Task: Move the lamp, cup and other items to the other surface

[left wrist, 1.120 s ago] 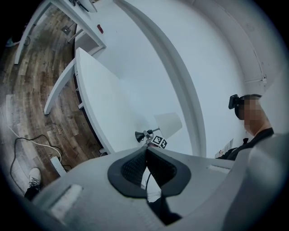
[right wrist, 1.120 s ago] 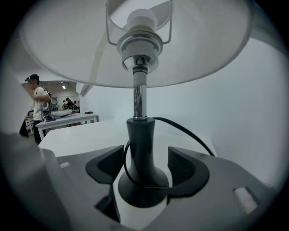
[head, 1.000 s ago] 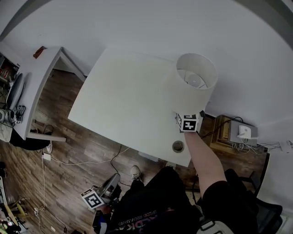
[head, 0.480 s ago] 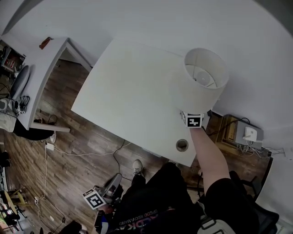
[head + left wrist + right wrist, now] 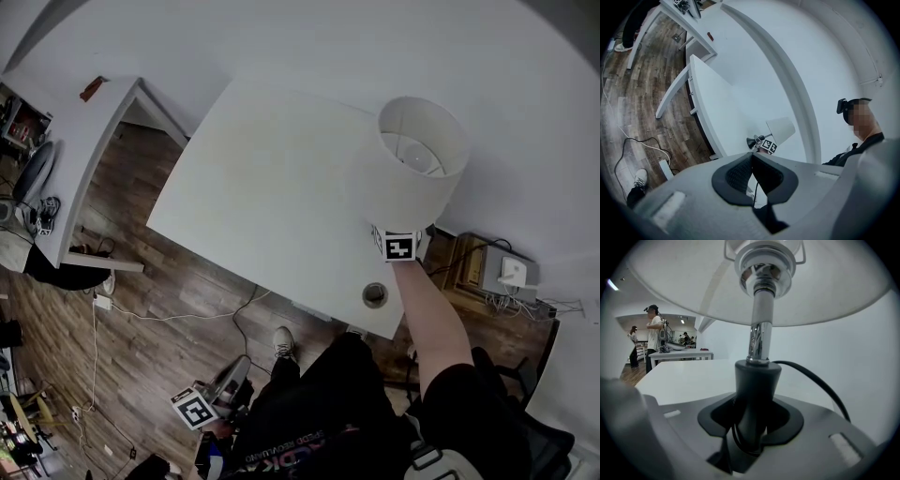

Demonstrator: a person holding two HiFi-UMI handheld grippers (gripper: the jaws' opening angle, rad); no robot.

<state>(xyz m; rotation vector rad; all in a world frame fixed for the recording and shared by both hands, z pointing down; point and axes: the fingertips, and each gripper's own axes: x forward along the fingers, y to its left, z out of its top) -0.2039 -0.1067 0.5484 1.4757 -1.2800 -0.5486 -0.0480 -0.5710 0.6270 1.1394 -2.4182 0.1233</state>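
1. Counting the task's things gives one lamp (image 5: 408,178), with a white drum shade, a chrome stem and a dark lower neck. It stands upright at the 2 o'clock corner of the white rectangular table (image 5: 272,187).
2. One bulb (image 5: 412,164) sits inside the open-topped shade.
3. Two grippers show.
   - The right gripper (image 5: 752,420) has just been closing, and its fingers are clamped on the lamp's dark neck.
   - The left gripper (image 5: 751,161) hangs at 7 o'clock, off the table, with its fingers together on nothing.
4. One black cable (image 5: 811,376) leaves the neck toward 4 o'clock.
5. One round hole (image 5: 375,296) lies at 6 o'clock from the lamp.
6. A second white table (image 5: 84,131) stands at 10 o'clock.
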